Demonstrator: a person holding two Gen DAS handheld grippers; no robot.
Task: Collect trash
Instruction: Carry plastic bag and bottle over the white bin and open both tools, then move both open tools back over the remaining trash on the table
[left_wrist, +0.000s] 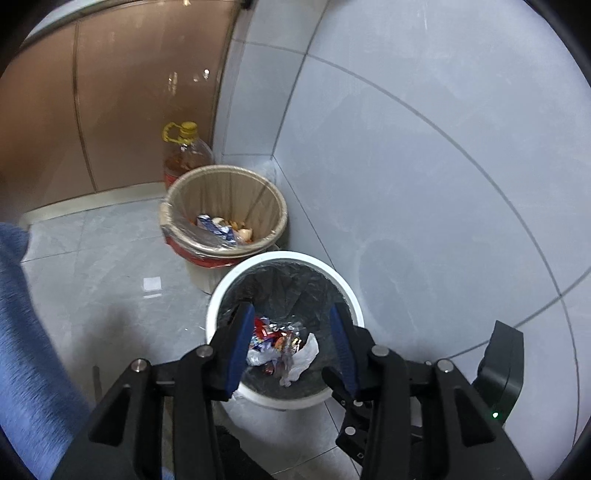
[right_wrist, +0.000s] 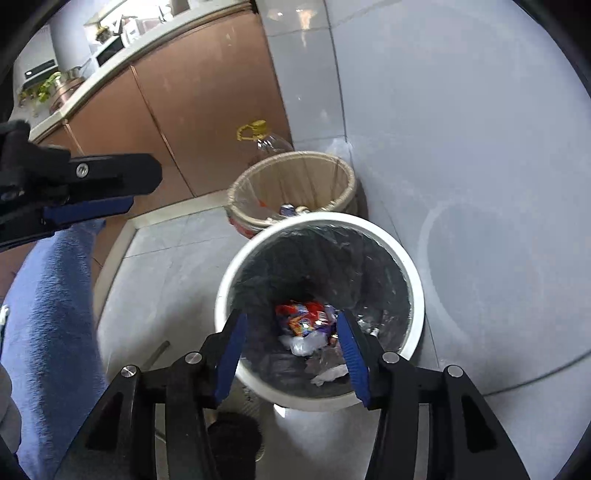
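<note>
Both grippers, left (left_wrist: 291, 343) and right (right_wrist: 291, 354), hovered part-open and empty over white bin (right_wrist: 415, 273); crinkly wrappers (right_wrist: 303, 319) looked light; better gripped by thin bin liner (right_wrist: 369, 258) edge.

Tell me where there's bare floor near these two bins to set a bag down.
Free: the tiled floor left of the white bin and beige bin, bordered by the cabinet base. Crowded: the corner, where both bins and the oil bottle pack against the wall. Both grippers, left and right, hover open over the white bin.
</note>
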